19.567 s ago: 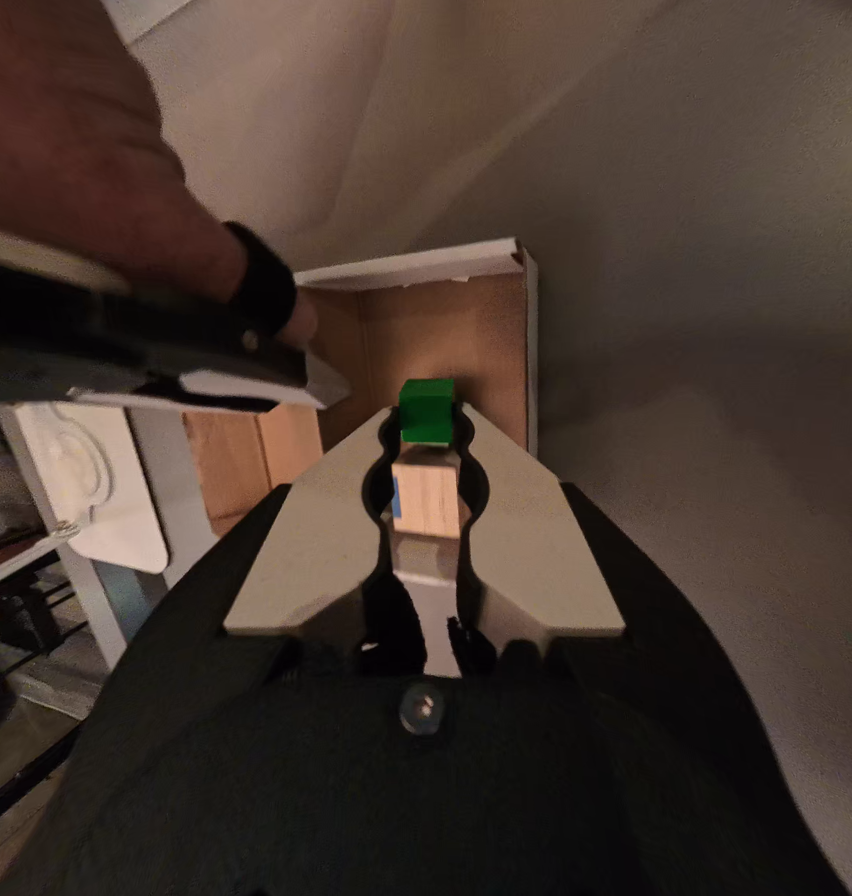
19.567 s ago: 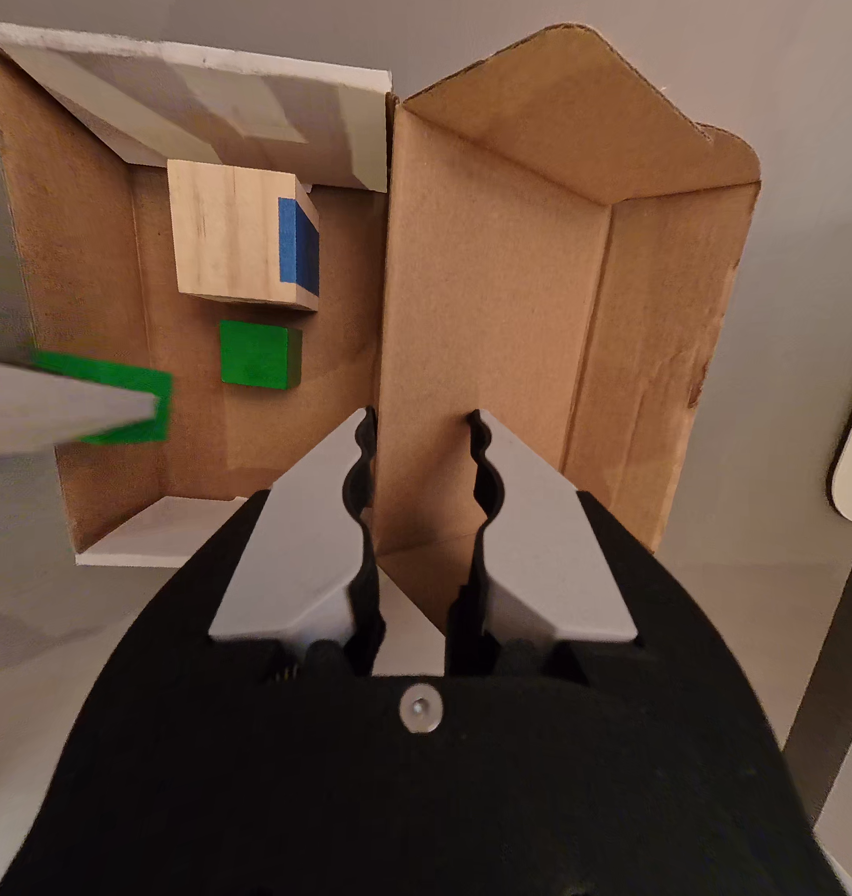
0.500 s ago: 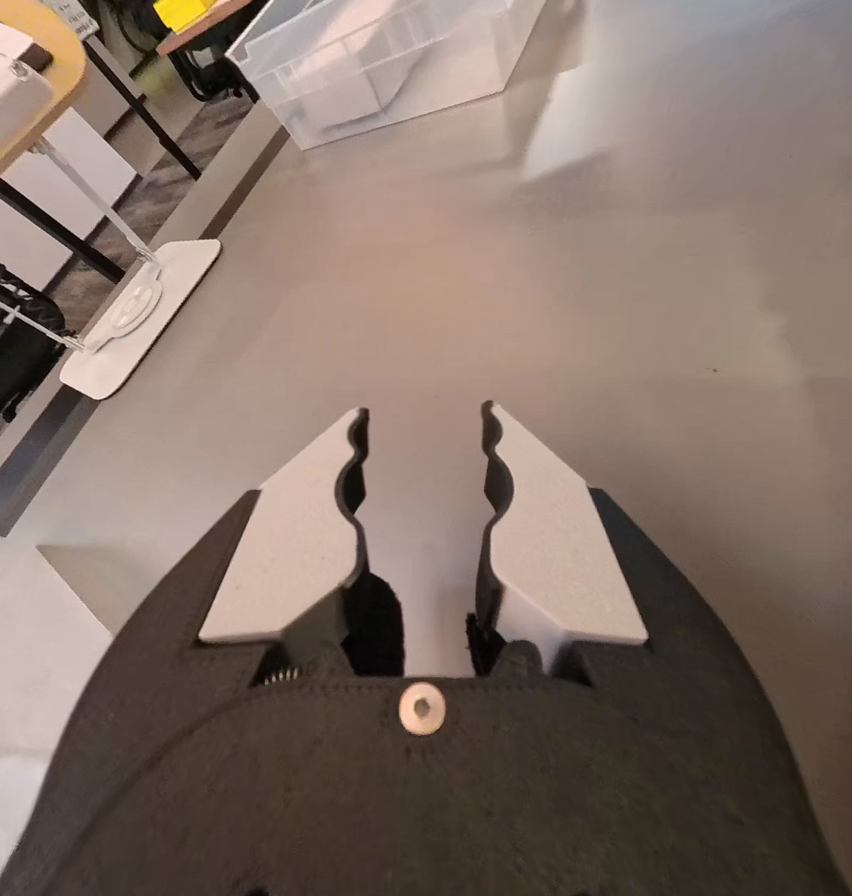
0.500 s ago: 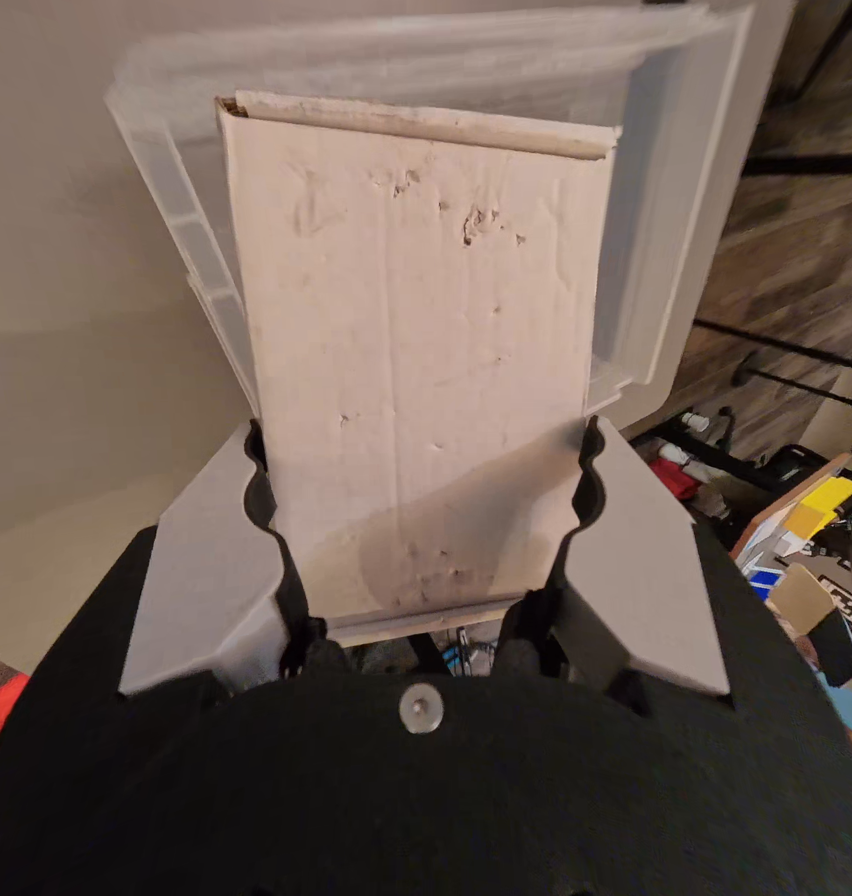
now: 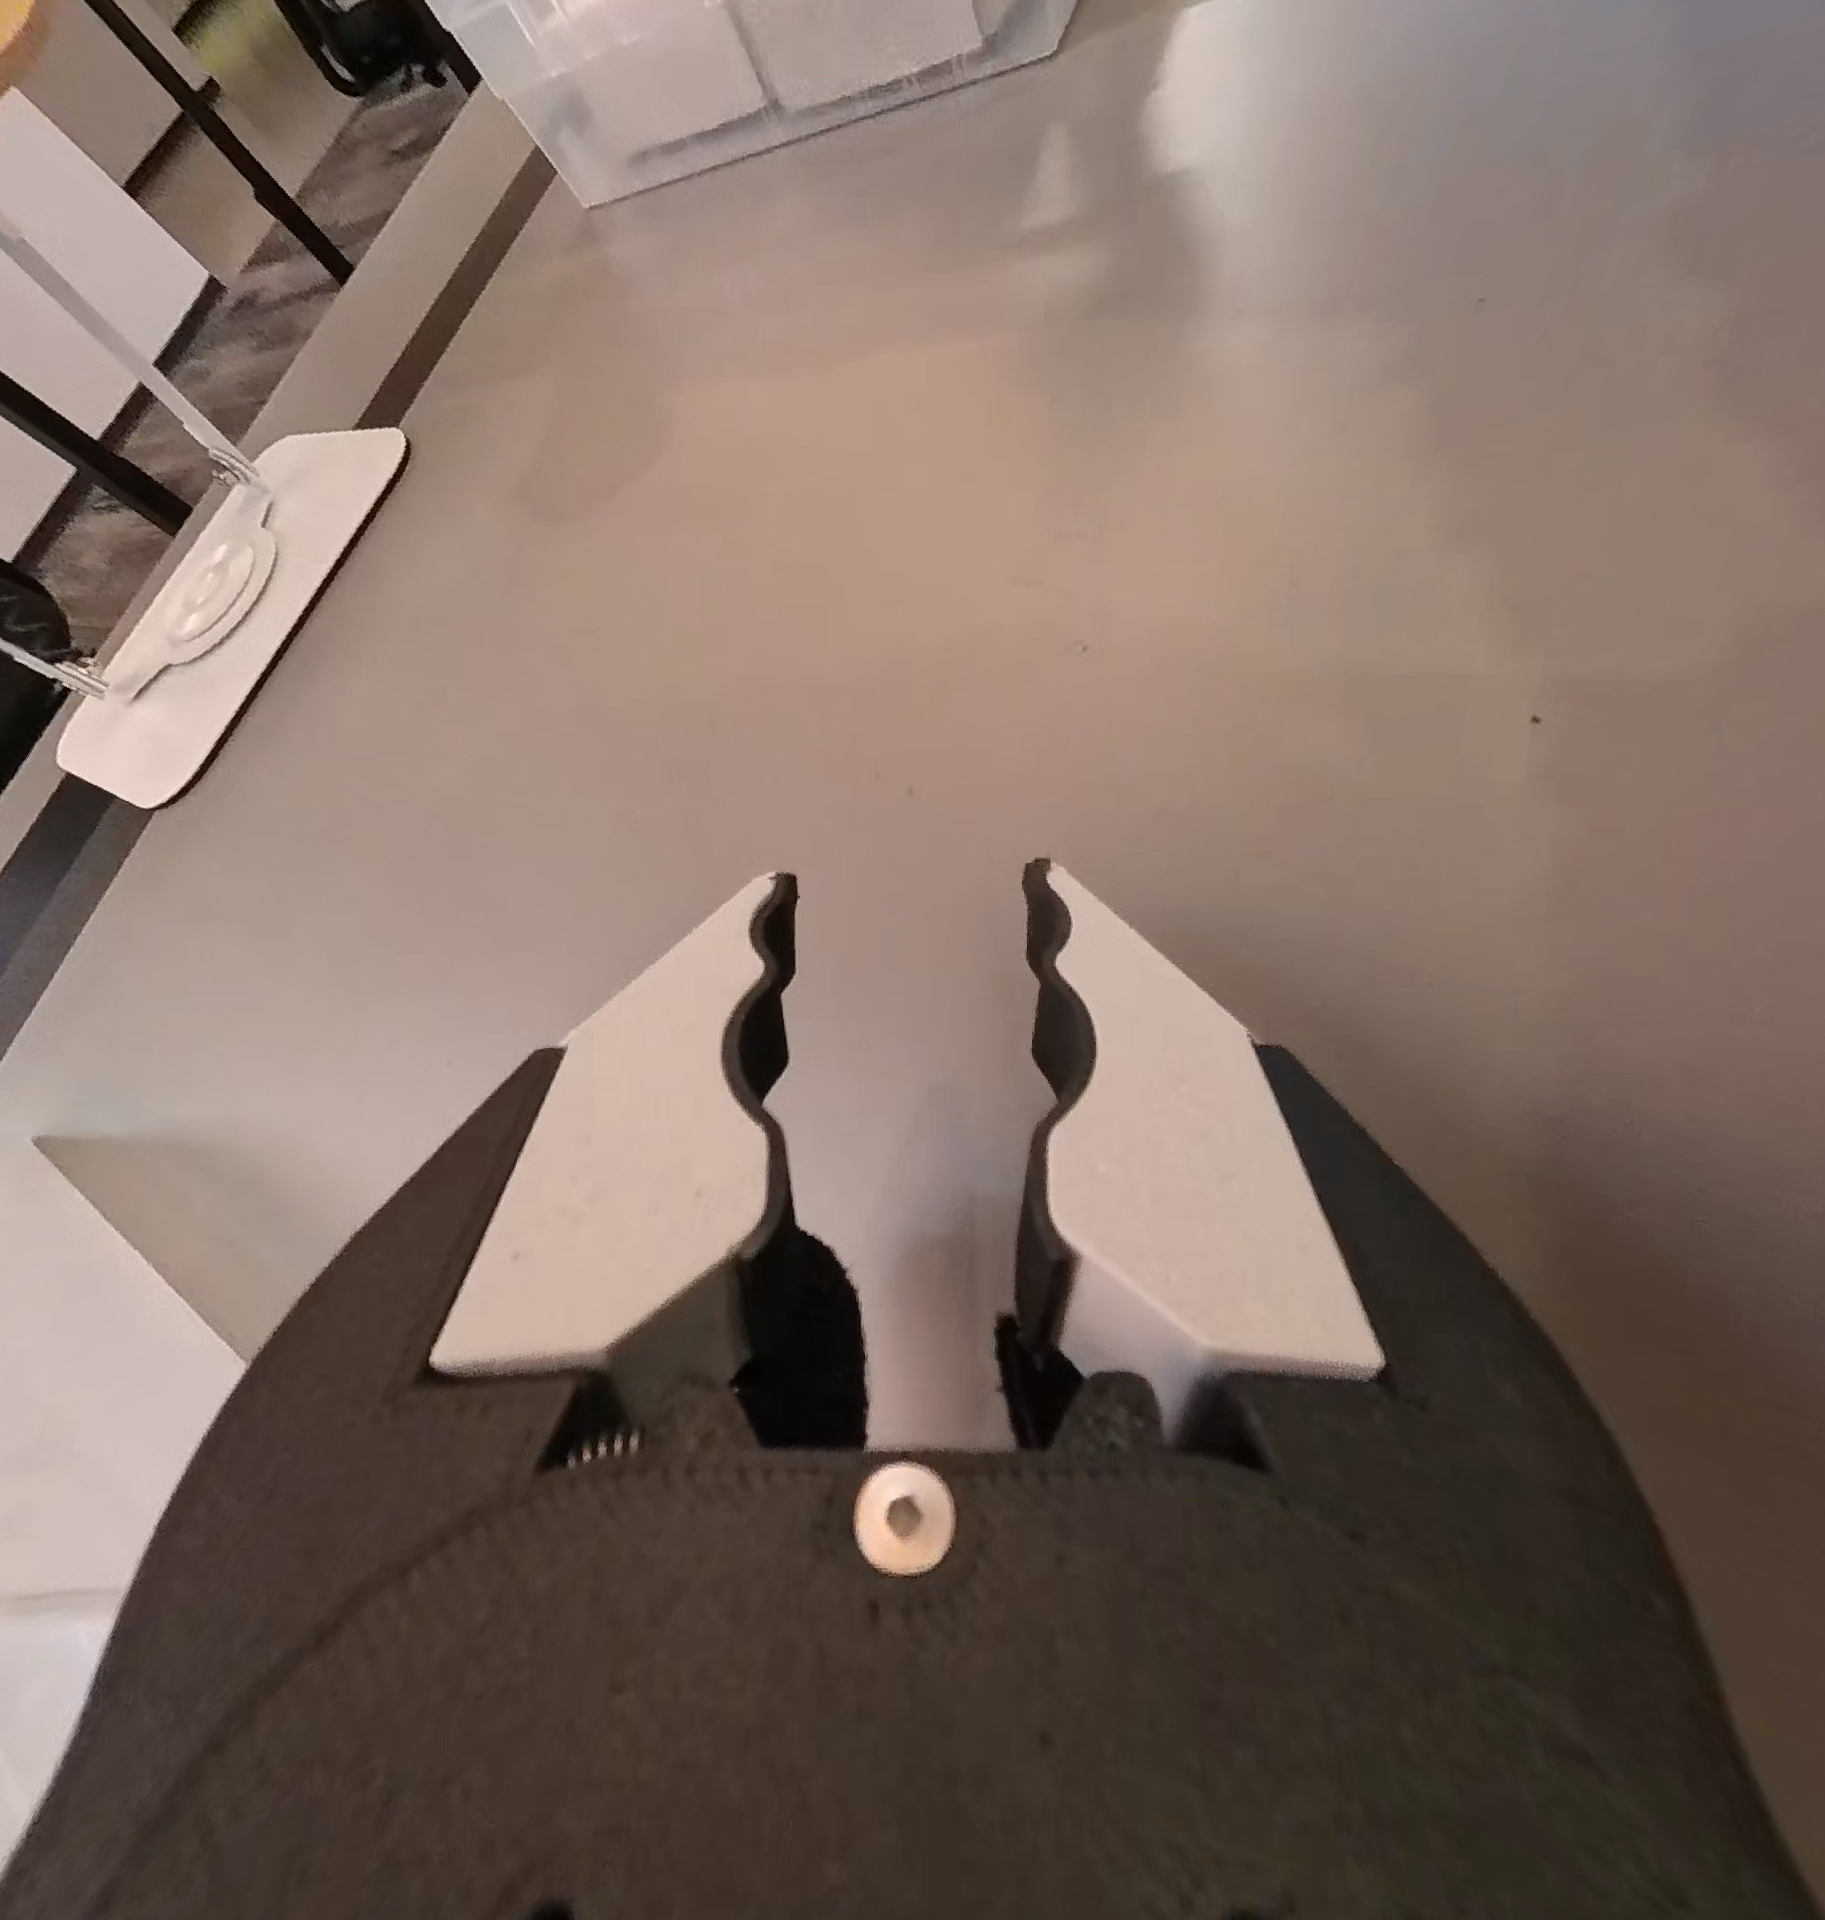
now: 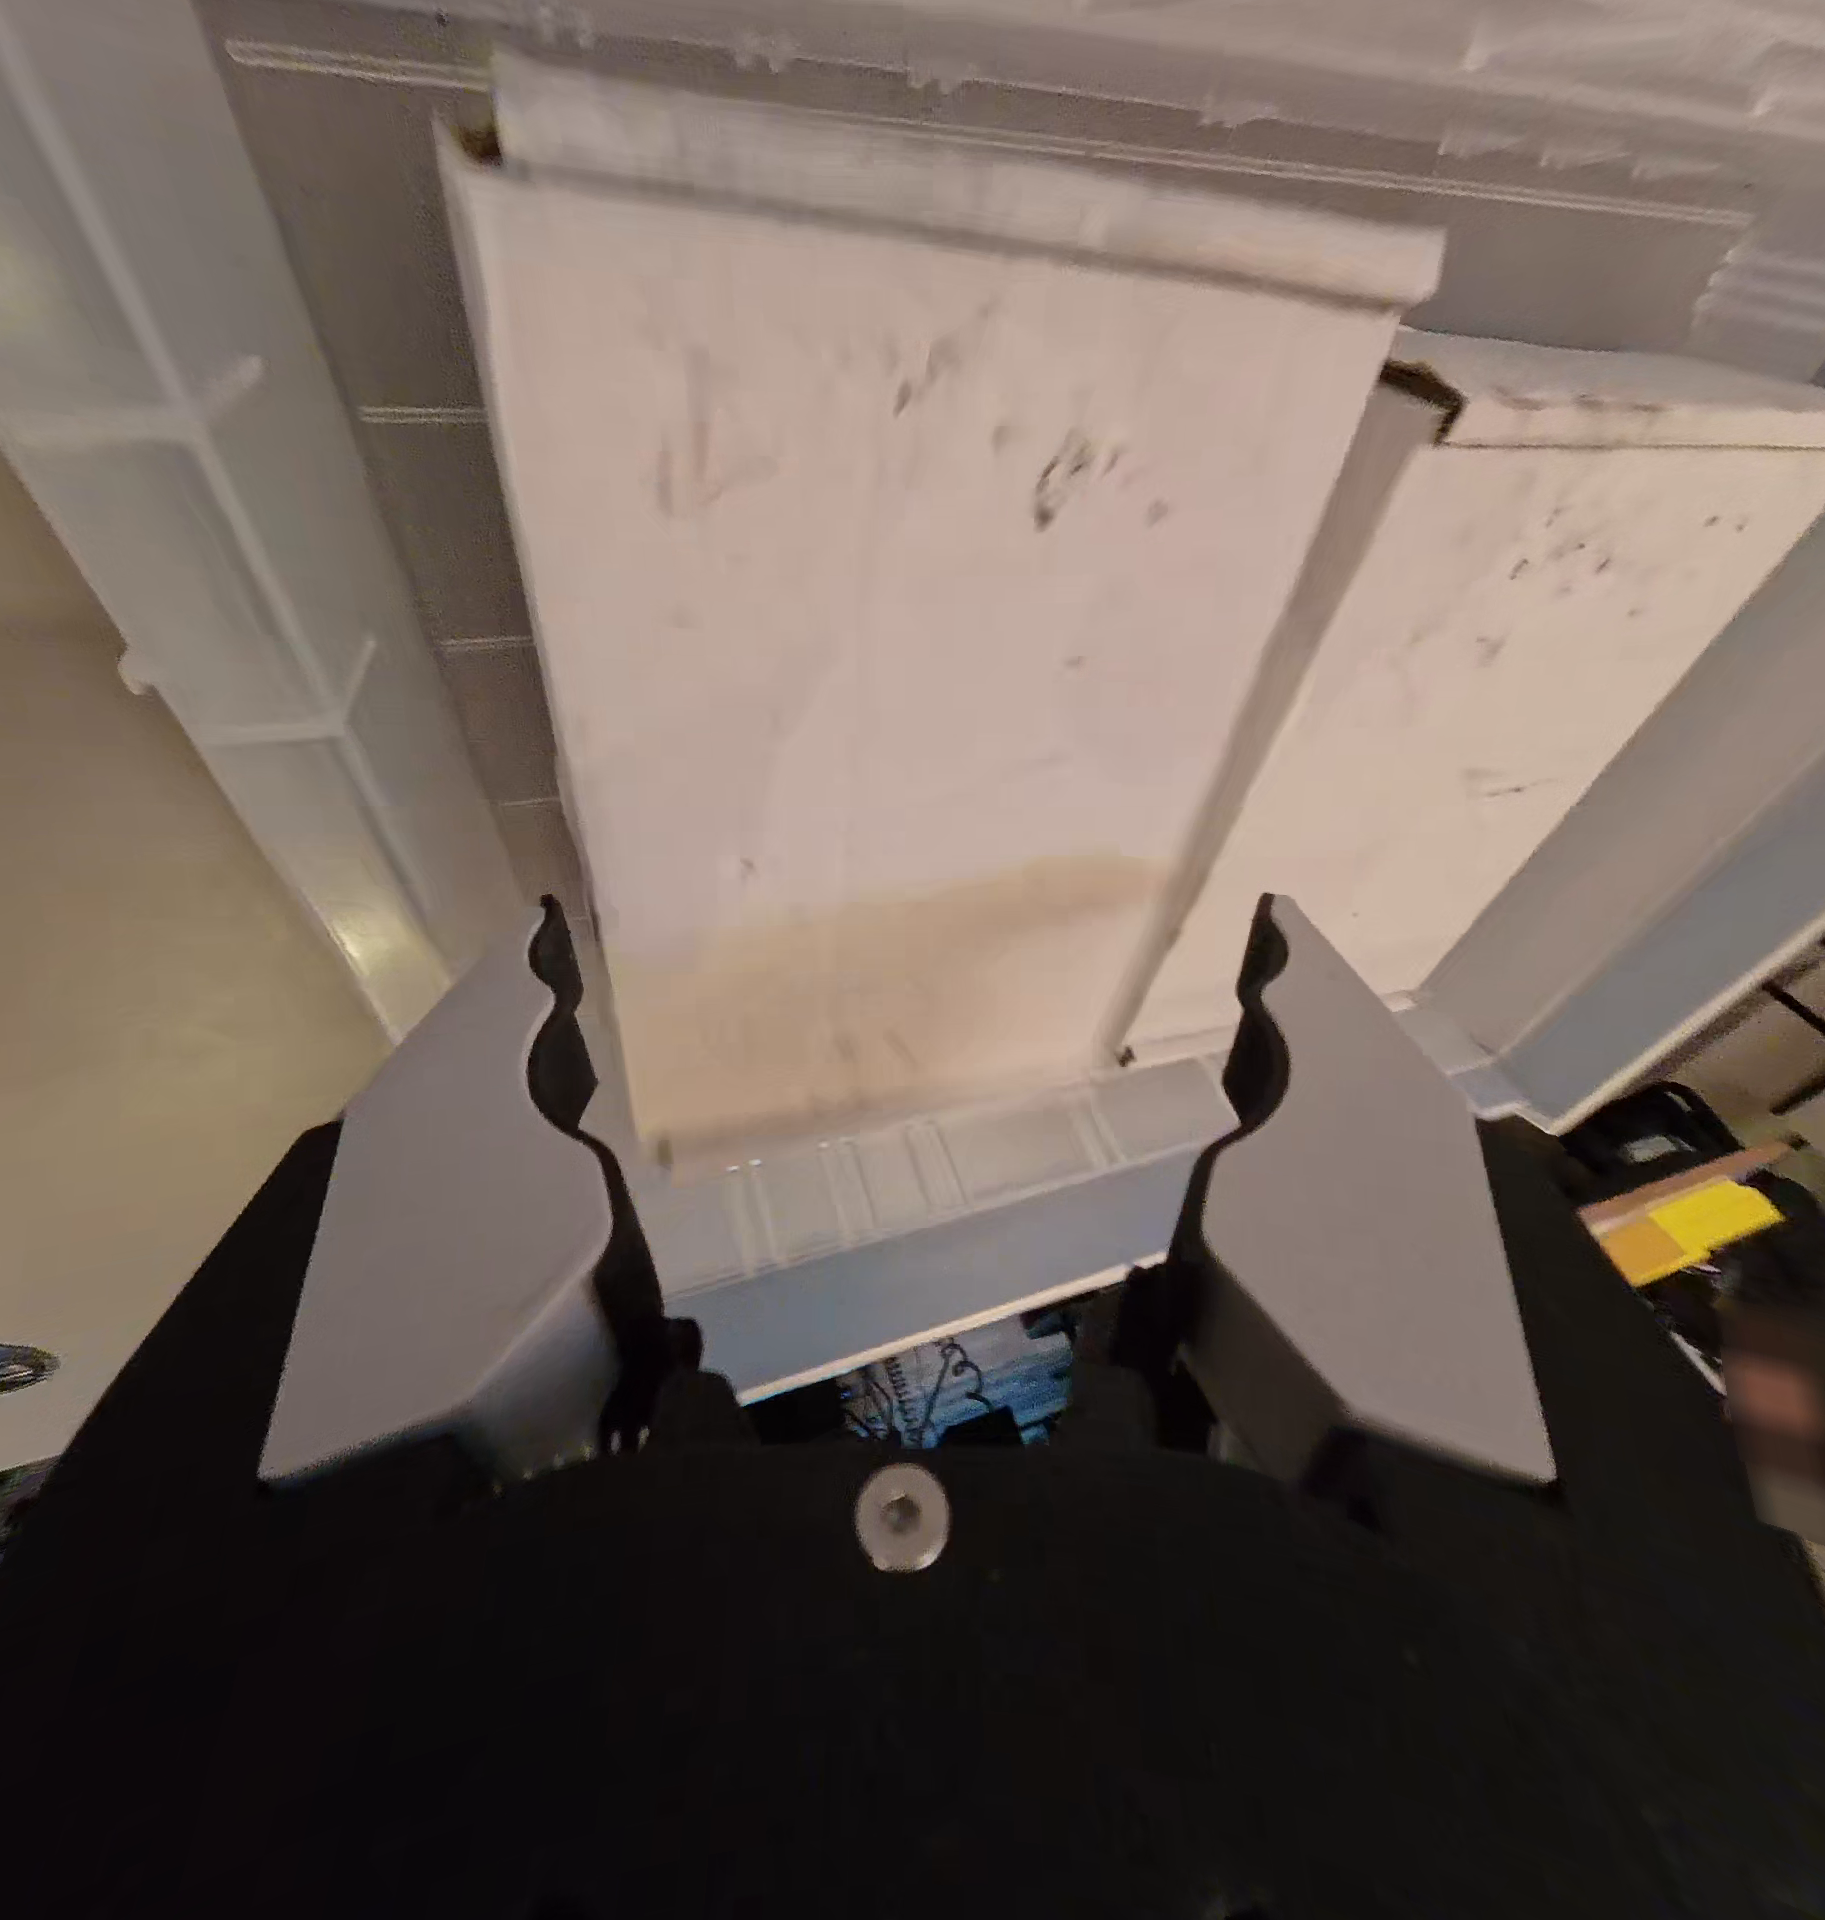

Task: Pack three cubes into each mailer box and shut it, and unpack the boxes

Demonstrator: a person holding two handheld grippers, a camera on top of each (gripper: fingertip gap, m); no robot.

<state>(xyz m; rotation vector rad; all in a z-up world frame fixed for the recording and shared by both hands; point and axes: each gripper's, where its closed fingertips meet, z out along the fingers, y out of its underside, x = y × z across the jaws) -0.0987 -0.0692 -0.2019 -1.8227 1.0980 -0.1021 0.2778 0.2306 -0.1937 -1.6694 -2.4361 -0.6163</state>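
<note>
Two wrist-camera views are shown. In the left wrist view, the left gripper [image 5: 908,883] is seen from behind, its two pale grey fingers spread apart with nothing between them, held above a bare grey table [image 5: 1095,520]. At the table's left edge a flat white stand base [image 5: 233,613] is seen, with thin clear rods rising from it out of the picture. At the top edge a clear plastic bin [image 5: 783,94] is cut off by the frame; white shapes inside it are too blurred to be identified. Dark furniture legs and patterned flooring are glimpsed at the upper left. In the right wrist view, the right gripper [image 6: 903,914] is held wide apart over the same kind of clear bin [image 6: 949,1174]. A closed white mailer box [image 6: 908,644], scuffed with dark marks, is seen lying in the bin directly ahead of the fingers; its near end is reached on the left by the left finger, while a gap is seen beside the right finger, so it cannot be told for certain whether the box is gripped or freed. A second white mailer box [image 6: 1573,644] is seen just beside it on the right, partly hidden behind the bin's wall. No cubes are visible in either view. The picture is motion-blurred, and clutter below the bin at the right, including something yellow [image 6: 1708,1216], cannot be made out.
</note>
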